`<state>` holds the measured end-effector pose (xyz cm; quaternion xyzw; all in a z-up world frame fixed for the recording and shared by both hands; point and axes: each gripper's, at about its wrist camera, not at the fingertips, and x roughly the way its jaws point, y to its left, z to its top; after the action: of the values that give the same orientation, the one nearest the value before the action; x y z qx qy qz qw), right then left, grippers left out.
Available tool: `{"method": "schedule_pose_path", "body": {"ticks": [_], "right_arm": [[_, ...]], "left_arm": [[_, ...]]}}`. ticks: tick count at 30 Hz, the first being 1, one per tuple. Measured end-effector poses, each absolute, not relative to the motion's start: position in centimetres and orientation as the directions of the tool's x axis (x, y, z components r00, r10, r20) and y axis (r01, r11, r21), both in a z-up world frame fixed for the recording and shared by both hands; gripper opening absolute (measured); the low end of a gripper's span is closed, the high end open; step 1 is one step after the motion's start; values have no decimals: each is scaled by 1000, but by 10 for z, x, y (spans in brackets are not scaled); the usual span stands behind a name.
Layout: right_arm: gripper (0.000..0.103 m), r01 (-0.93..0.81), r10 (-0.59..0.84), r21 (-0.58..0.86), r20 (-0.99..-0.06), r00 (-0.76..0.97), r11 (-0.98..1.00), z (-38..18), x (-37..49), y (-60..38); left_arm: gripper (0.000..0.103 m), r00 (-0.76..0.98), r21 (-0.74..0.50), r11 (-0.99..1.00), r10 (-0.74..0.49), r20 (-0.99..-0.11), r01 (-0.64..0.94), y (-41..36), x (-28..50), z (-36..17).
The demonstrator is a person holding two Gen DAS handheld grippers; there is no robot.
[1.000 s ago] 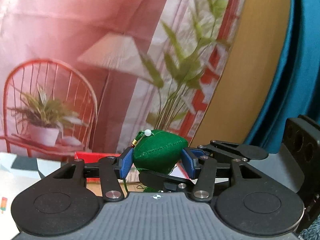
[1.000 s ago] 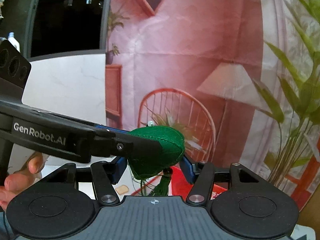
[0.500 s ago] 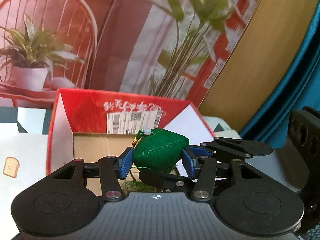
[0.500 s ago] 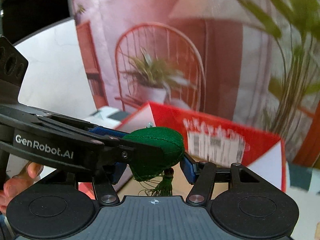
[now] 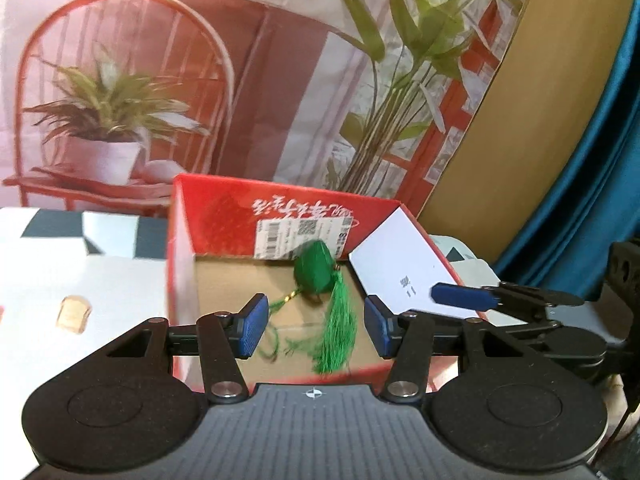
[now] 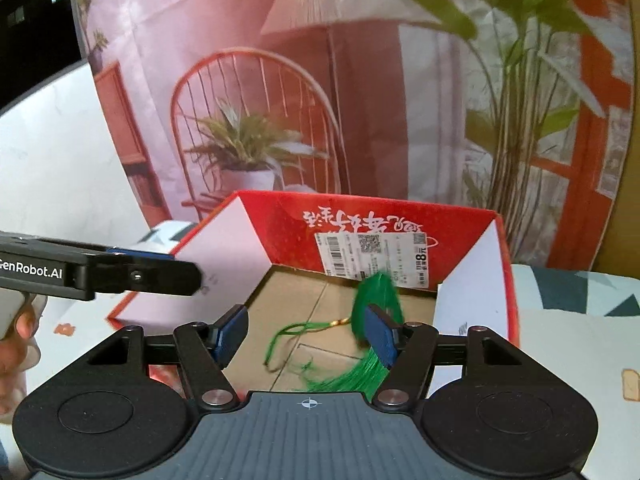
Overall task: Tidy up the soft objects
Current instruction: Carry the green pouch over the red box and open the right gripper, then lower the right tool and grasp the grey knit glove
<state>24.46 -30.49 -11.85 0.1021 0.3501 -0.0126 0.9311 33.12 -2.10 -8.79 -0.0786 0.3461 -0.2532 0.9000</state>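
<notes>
Backdrop (image 5: 280, 80): printed cloth showing a chair, a lamp and plants, hung behind the surface (image 5: 60, 280), which carries a pale patterned cover.

Red box (image 5: 280, 208): open cardboard carton, flaps up, brown floor bare apart from one item. It stands on the surface directly ahead of both grippers.

Left gripper (image 5: 314, 326): blue pads well apart, nothing between them or touching them. Poised at the near rim of the box, angled down into it.

Right gripper (image 6: 306, 330): jaws opening; no pad presses on anything. The tassel passes behind its right-hand pad in the right wrist view, and whether threads brush the pad cannot be told.

Green sachet (image 5: 314, 270): small stuffed fabric pouch inside the box, toward the back wall below the barcode label (image 5: 302, 236). It is blurred, so whether it has settled on the floor is unclear.

Tassel (image 5: 338, 332) and thin cord loop (image 6: 296, 330): trail from the pouch toward the near side of the box.

Handling judgement: light, soft, compressible, not fragile. Take hold across the padded body; tassel and cord would slip and may snag on the pads.
</notes>
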Motion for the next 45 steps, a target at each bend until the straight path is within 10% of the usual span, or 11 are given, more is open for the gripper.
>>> {"method": "schedule_pose_path", "body": {"ticks": [24, 27, 29, 31, 45], "right_arm": [[65, 242, -29, 245, -644, 764, 939, -146, 93, -280], [65, 257, -38, 242, -655, 755, 936, -152, 87, -280], [65, 259, -37, 245, -657, 753, 934, -153, 85, -279], [66, 252, -36, 238, -657, 753, 938, -155, 83, -277], [73, 239, -8, 233, -700, 715, 943, -166, 75, -263]], "left_arm": [[77, 594, -355, 857, -516, -617, 374, -16, 224, -146], [70, 600, -330, 879, -476, -643, 344, -19, 225, -153], [32, 608, -300, 899, -436, -663, 318, -18, 224, -157], [24, 606, -290, 909, -417, -678, 300, -14, 225, -163], [19, 618, -337, 931, -347, -706, 138, 20, 216, -182]]}}
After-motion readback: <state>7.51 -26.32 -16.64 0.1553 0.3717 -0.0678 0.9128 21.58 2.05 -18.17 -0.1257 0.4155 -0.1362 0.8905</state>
